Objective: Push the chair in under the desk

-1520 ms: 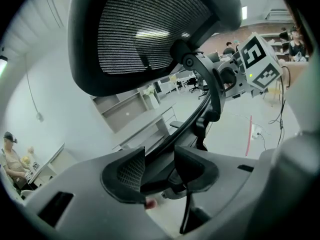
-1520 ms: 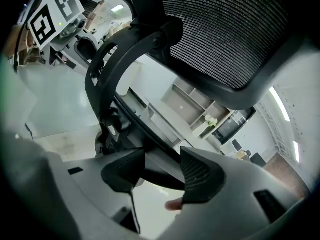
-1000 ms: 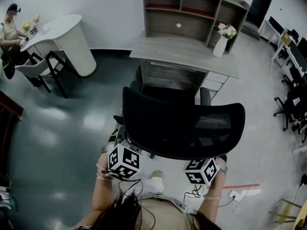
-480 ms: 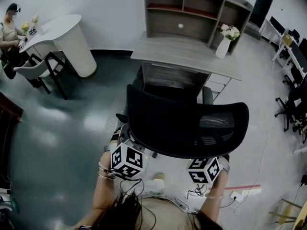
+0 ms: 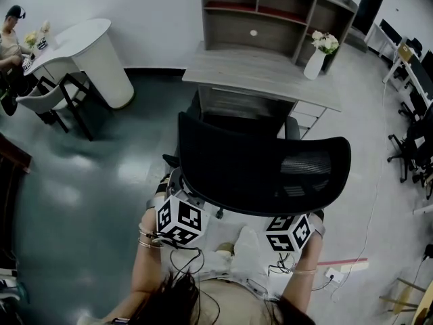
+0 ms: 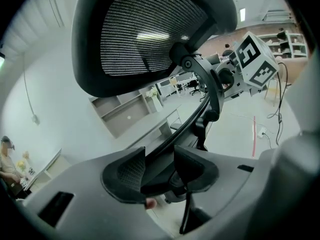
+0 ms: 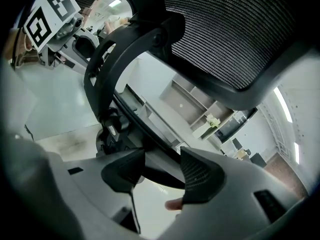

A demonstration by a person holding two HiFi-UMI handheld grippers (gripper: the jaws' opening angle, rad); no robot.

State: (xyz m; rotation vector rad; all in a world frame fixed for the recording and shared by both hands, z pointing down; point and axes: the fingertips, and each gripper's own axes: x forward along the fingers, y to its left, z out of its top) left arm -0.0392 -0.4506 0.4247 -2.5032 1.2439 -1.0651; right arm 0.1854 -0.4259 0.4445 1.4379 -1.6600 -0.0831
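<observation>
Nearest the camera: gripping the lower rim of a black mesh-backed office chair (image 5: 264, 171) with both tools. Left tool (image 6: 160, 170) pinched on the dark frame bar near the backrest's left corner, right tool (image 7: 162, 174) pinched likewise near the right corner (marker cubes showing just under the rim in the head view). Standing square behind the chair, about equally near with either hand.

Placed between the person and the worktop, on a glossy dark floor (image 5: 81, 181), with the seat apparently at the mouth of the knee opening and the backrest well clear of the edge. Facing away from the tools, toward the worktop. Widest from left to right, roughly parallel with the worktop's front edge.

Straight ahead, beyond the chair: a grey wooden worktop (image 5: 264, 80), topped by an open shelf unit (image 5: 270, 12), with a white vase of pale flowers (image 5: 312, 63) near its right end. Judged to call for a level push forward from both corners together, to avoid swivelling the seat off line.

Farthest off, at the left: a white rounded table (image 5: 95, 42) with a seated person (image 5: 8, 32), well apart from the action.
</observation>
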